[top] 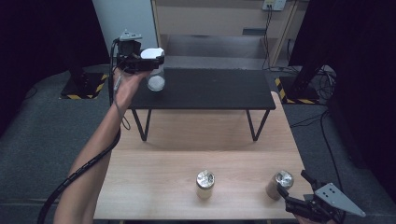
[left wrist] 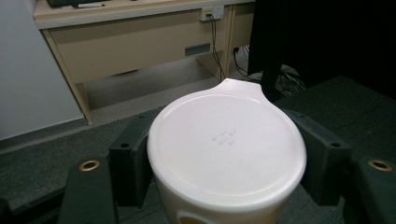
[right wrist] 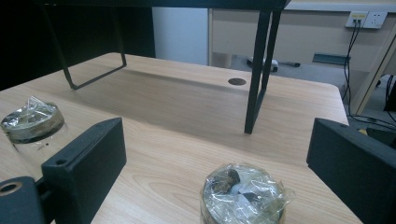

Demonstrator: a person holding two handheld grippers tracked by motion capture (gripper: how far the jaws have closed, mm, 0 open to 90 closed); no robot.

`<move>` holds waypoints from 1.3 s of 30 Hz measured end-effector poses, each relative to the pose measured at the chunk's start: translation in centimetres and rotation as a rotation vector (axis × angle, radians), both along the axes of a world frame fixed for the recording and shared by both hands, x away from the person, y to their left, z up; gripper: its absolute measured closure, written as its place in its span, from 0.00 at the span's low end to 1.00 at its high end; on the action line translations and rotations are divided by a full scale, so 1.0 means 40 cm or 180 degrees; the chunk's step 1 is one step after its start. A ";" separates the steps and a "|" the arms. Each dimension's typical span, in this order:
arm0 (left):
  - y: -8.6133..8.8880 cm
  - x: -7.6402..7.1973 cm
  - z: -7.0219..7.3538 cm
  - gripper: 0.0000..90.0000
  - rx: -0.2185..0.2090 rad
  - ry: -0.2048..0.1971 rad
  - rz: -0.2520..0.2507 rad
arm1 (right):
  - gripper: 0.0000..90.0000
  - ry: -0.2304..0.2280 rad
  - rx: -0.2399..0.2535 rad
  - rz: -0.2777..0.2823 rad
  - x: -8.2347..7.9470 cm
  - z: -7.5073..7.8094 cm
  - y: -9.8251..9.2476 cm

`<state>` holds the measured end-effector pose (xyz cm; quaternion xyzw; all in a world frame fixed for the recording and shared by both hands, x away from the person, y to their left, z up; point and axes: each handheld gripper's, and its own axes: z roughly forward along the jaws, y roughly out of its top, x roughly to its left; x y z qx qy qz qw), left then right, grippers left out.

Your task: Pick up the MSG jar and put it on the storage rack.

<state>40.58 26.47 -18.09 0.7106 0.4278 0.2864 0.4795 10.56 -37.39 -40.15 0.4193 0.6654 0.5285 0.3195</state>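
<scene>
A clear jar (top: 156, 80) with white contents and a white lid (top: 152, 52) is at the left end of the black raised shelf (top: 210, 88). My left gripper (top: 156, 59) is shut on the jar just under the lid. In the left gripper view the lid (left wrist: 226, 144) sits between the two jaws, which press on both sides. Whether the jar's base rests on the shelf I cannot tell. My right gripper (top: 294, 184) stands open at the table's front right, its jaws on either side of a film-covered jar (top: 280, 183) (right wrist: 243, 193) without touching it.
A second film-covered jar (top: 205, 183) (right wrist: 30, 122) stands at the front middle of the wooden table (top: 187, 158). The shelf's black legs (right wrist: 256, 70) stand on the table behind the jars. A wooden desk (top: 210, 16) and cables lie beyond.
</scene>
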 end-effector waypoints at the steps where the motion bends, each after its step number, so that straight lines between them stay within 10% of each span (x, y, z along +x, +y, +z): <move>1: -0.001 0.001 -0.002 0.34 0.0010 -0.0006 0.0000 | 0.06 0.0001 0.0000 0.0000 0.000 0.000 0.000; 39: 0.007 -0.002 -0.075 0.33 -0.0077 -0.0050 0.0010 | 0.06 0.0000 0.0035 0.0000 -0.001 -0.001 -0.003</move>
